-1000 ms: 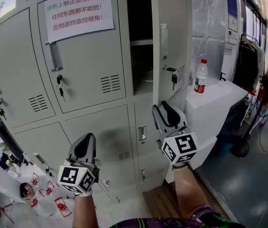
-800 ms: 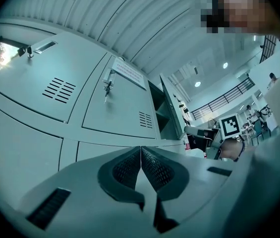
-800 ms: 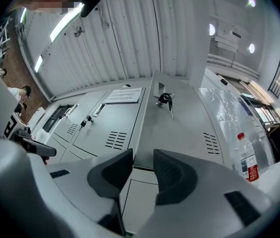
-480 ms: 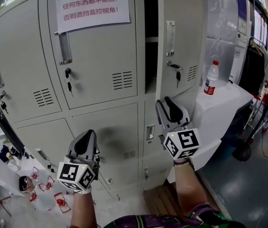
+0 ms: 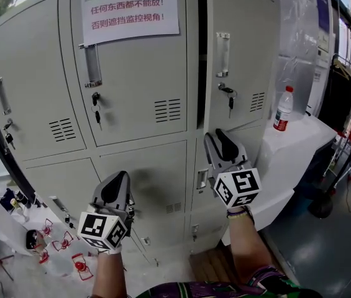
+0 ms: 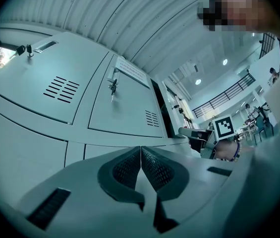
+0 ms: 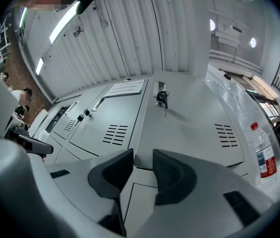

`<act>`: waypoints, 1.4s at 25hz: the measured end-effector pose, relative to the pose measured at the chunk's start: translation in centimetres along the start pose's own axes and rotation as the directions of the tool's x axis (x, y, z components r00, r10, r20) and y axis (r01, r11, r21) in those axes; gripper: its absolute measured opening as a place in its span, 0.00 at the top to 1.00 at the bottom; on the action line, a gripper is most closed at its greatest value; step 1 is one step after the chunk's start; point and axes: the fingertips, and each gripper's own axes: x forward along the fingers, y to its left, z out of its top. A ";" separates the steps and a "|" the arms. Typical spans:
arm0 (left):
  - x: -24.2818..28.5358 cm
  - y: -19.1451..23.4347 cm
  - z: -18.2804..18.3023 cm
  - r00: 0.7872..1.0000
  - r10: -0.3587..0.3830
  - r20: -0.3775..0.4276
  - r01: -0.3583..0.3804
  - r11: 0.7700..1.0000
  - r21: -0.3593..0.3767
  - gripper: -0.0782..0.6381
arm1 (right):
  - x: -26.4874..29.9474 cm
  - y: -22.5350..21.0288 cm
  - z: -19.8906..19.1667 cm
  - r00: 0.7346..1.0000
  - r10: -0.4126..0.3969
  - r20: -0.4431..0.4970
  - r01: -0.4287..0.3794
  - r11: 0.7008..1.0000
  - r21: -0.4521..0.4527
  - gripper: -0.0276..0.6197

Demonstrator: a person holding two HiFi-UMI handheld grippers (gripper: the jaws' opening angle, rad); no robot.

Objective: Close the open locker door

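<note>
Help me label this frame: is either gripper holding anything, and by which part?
Nothing is held: the left gripper has jaws shut, empty; the right gripper has jaws slightly apart, nothing between.

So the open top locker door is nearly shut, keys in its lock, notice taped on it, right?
No: the notice is taped on the closed door left of it, per the head view. The ajar door is nearly shut, keys in its lock.

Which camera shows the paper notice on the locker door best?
The head view: the paper notice faces the camera, red print clear. The right gripper view shows the notice small and foreshortened; the left gripper view shows only a thin, slanted strip of it.
</note>
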 end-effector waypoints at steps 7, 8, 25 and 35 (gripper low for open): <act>0.4 0.5 -0.2 1.000 0.004 -0.004 -0.004 1.000 0.011 0.86 | 1.1 -0.1 -0.5 1.000 0.011 0.000 -0.011 1.000 0.007 0.80; 0.4 0.6 -0.2 1.000 0.005 -0.005 -0.005 1.000 0.012 0.86 | 1.3 -0.1 -0.6 1.000 0.011 0.000 -0.011 1.000 0.007 0.80; 0.9 2.2 -1.8 0.999 0.034 -0.025 -0.034 0.999 -0.009 0.86 | 3.9 -1.2 -2.5 1.000 -0.005 -0.023 0.006 1.000 0.004 0.94; 0.1 2.7 -3.1 0.998 0.036 -0.051 -0.038 0.999 -0.031 0.86 | 4.3 -0.9 -2.8 0.999 -0.018 -0.033 0.019 1.000 0.010 0.97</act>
